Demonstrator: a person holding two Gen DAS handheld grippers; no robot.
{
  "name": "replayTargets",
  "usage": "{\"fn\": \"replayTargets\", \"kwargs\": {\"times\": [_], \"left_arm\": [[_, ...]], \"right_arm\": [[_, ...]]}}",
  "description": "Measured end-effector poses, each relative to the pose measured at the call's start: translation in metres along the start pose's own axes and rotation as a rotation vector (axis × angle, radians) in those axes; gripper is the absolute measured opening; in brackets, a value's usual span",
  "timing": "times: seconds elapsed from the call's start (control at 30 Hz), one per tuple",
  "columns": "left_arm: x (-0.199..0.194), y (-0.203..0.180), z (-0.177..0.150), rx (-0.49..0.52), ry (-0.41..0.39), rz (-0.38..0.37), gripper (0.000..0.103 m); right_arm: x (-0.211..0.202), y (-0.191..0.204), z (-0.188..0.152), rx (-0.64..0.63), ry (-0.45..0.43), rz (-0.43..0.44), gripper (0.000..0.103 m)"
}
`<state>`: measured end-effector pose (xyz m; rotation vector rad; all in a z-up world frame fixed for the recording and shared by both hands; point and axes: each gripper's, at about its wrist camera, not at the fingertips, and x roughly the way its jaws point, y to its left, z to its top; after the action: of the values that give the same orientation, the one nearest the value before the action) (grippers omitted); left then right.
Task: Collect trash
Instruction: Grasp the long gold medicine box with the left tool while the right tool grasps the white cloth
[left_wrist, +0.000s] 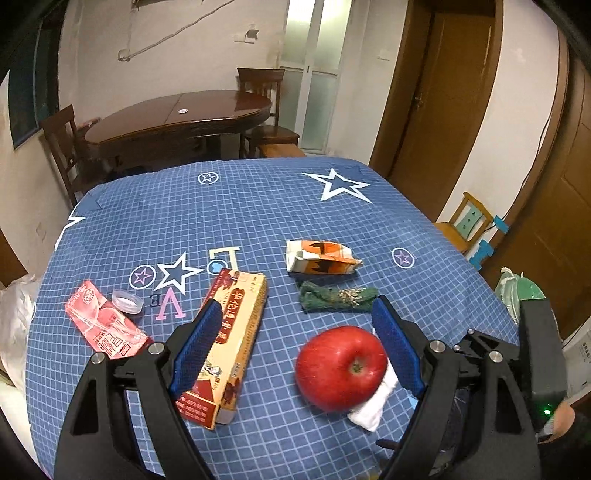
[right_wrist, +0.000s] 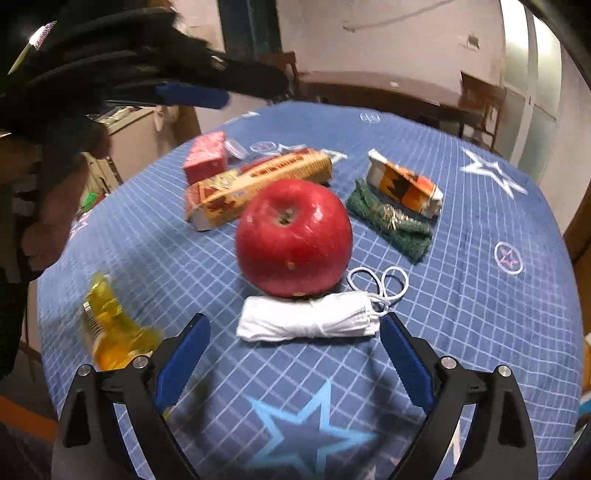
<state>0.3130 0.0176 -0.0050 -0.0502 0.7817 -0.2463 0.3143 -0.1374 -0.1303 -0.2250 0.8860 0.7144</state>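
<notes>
We hover both tools over the worktop (right_wrist: 480, 206), jaws apart and empty. The right tool (right_wrist: 295, 354) points at the folded white mask (right_wrist: 306, 317), which lies just ahead of its fingertips, near the worktop's near edge. The risk we see: the red apple (right_wrist: 293, 236) sits touching the mask's far side, so a push forward could roll it, and the loose ear loops (right_wrist: 380, 282) may snag. The left tool (left_wrist: 295, 347) frames the apple, with the long yellow box (left_wrist: 229, 343) under its left pad. The yellow wrapper (right_wrist: 110, 328) waits near the left edge.
</notes>
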Motion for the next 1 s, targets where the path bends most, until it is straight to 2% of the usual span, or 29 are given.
{"fn": "replayTargets", "kwargs": {"times": [0.07, 0.1, 0.2, 0.27, 0.3, 0.33, 0.37, 0.4, 0.47, 0.5, 0.53, 0.63, 0.9, 1.0], "left_arm": [[0.001, 0.007, 0.001, -0.011, 0.002, 0.007, 0.079], [0.002, 0.012, 0.002, -0.022, 0.004, 0.011, 0.079], [0.005, 0.025, 0.003, -0.043, 0.008, 0.026, 0.079], [0.011, 0.03, 0.001, -0.039, 0.032, 0.035, 0.079], [0.017, 0.033, 0.0, -0.036, 0.054, 0.035, 0.079], [0.023, 0.035, -0.002, -0.03, 0.078, 0.037, 0.079], [0.027, 0.037, -0.004, -0.025, 0.092, 0.04, 0.079], [0.033, 0.04, -0.006, -0.018, 0.111, 0.041, 0.079], [0.039, 0.046, -0.009, -0.022, 0.128, 0.051, 0.08], [0.041, 0.048, -0.01, -0.027, 0.13, 0.051, 0.079], [0.04, 0.049, -0.012, -0.028, 0.129, 0.05, 0.079], [0.036, 0.047, -0.013, -0.022, 0.122, 0.049, 0.079], [0.03, 0.042, -0.004, 0.003, 0.107, 0.059, 0.08], [0.039, 0.049, -0.003, 0.001, 0.138, 0.069, 0.08]], "right_arm": [[0.006, -0.002, 0.001, 0.01, 0.005, 0.011, 0.088], [0.008, -0.002, 0.002, 0.012, 0.01, 0.004, 0.078], [0.008, -0.006, 0.0, 0.026, -0.003, 0.008, 0.073], [0.003, -0.01, -0.002, 0.039, -0.016, -0.013, 0.059], [0.001, -0.012, -0.004, 0.05, -0.022, -0.014, 0.046], [-0.003, -0.016, -0.006, 0.064, -0.027, -0.002, 0.039], [-0.005, -0.02, -0.009, 0.075, -0.028, 0.009, 0.039], [-0.007, -0.021, -0.011, 0.073, -0.026, 0.01, 0.039], [-0.009, -0.021, -0.015, 0.069, -0.029, 0.022, 0.05], [-0.01, -0.021, -0.016, 0.066, -0.036, 0.023, 0.069], [-0.011, -0.018, -0.017, 0.057, -0.041, 0.031, 0.077], [-0.007, -0.005, -0.014, 0.013, -0.04, 0.038, 0.086], [0.012, 0.011, -0.003, -0.044, 0.004, -0.028, 0.086], [0.016, 0.012, -0.005, -0.043, 0.015, -0.042, 0.081]]}}
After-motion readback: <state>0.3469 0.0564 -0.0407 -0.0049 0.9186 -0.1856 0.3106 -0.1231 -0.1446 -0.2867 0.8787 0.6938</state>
